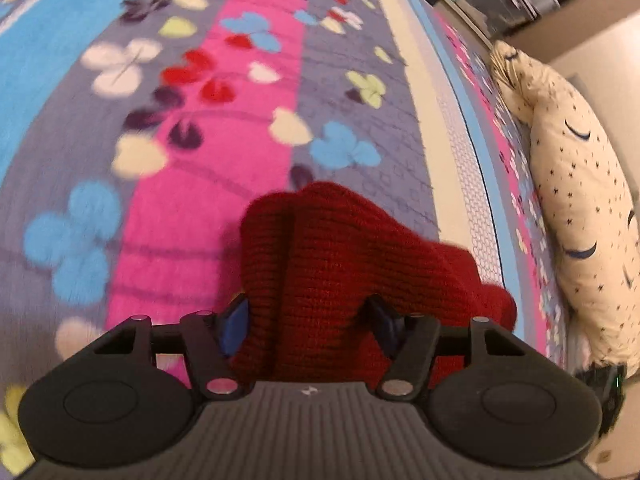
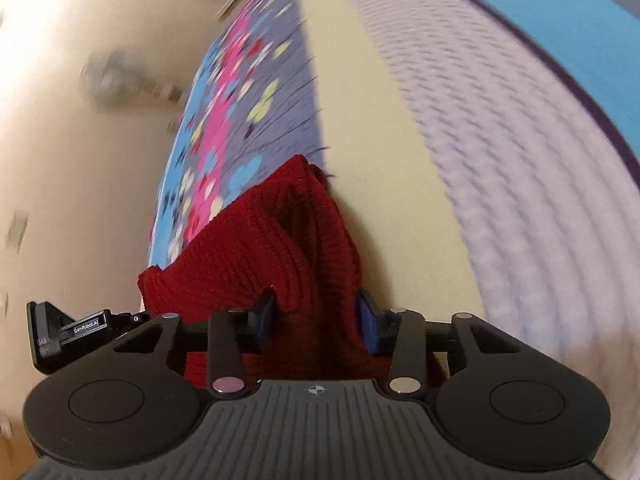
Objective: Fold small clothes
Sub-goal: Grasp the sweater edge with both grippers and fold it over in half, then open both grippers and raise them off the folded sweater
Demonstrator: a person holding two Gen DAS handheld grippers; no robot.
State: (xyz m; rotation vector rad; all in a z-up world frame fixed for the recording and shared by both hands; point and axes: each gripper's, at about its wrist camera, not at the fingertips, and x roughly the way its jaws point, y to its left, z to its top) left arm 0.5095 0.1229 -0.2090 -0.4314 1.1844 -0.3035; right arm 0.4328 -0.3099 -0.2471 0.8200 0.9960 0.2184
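The left claw (image 1: 310, 320) pinches a bunched red knit garment (image 1: 320, 264) above the flowered bed blanket (image 1: 180, 120). The right claw (image 2: 316, 318) grips the same garment (image 2: 280, 256), which bulges forward between its fingers.

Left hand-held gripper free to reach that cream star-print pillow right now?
Probably not: the left hand-held gripper is shut on the red knitted garment, though nothing lies between it and the cream star-print pillow.

It was a home bedroom: a bed spread with a floral blanket (image 1: 168, 92) in pink, blue and grey stripes, and a cream pillow (image 1: 576, 200) printed with stars and moons at its right.
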